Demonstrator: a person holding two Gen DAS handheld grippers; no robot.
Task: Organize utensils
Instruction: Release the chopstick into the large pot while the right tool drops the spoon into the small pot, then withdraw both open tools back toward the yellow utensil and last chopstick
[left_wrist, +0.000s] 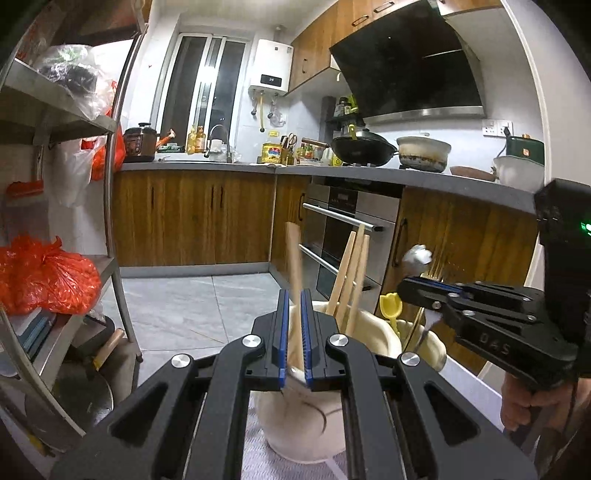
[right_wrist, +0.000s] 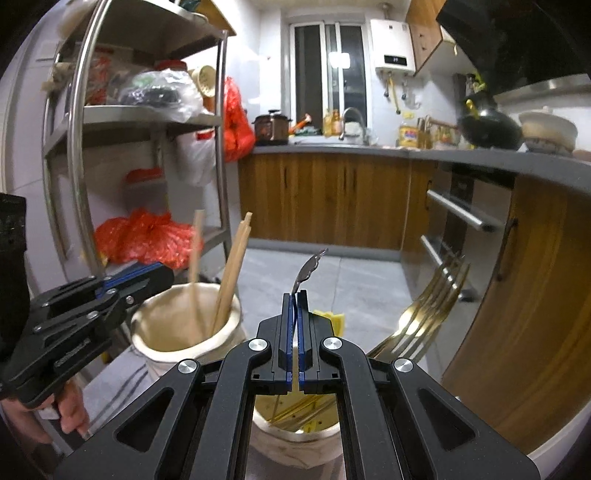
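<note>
Left wrist view: the right gripper (left_wrist: 424, 286), embossed "DAS", pinches a slim metal utensil (right_wrist: 308, 267). Left gripper (left_wrist: 294, 339) jaws clamp a blurred wooden stick (left_wrist: 295, 258) over a cream ceramic holder (left_wrist: 295, 417)

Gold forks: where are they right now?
Right wrist view, lower right: the gold forks fan up from the yellow holder under the right gripper, right of the cream chopstick jar.
</note>
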